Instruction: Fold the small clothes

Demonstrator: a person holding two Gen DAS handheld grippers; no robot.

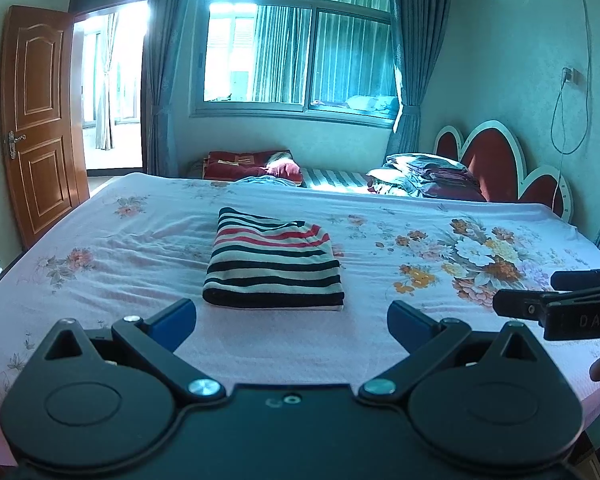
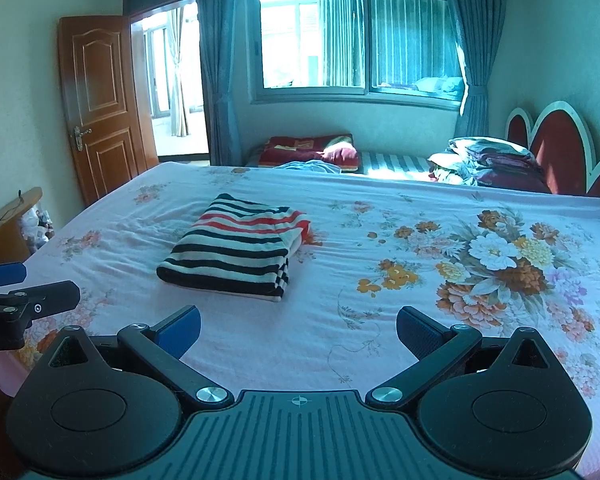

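Striped garment [image 1: 274,266] folded into a neat rectangle on floral bed sheet [image 1: 440,240], black/white/red bands; left gripper [image 1: 292,316] and right gripper [image 2: 298,326] fingers spread, empty; "DAS" legible on right gripper.

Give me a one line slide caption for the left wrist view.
Open left gripper hovers before a folded black, white and red striped garment lying on the pink floral bedsheet.

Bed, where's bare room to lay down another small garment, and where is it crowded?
The bed has free sheet left of the striped garment toward the door-side edge, and a broad patch right of it over the big flower print. The near strip before both open grippers is bare too. It is crowded along the far edge: red blanket and piled bedding.
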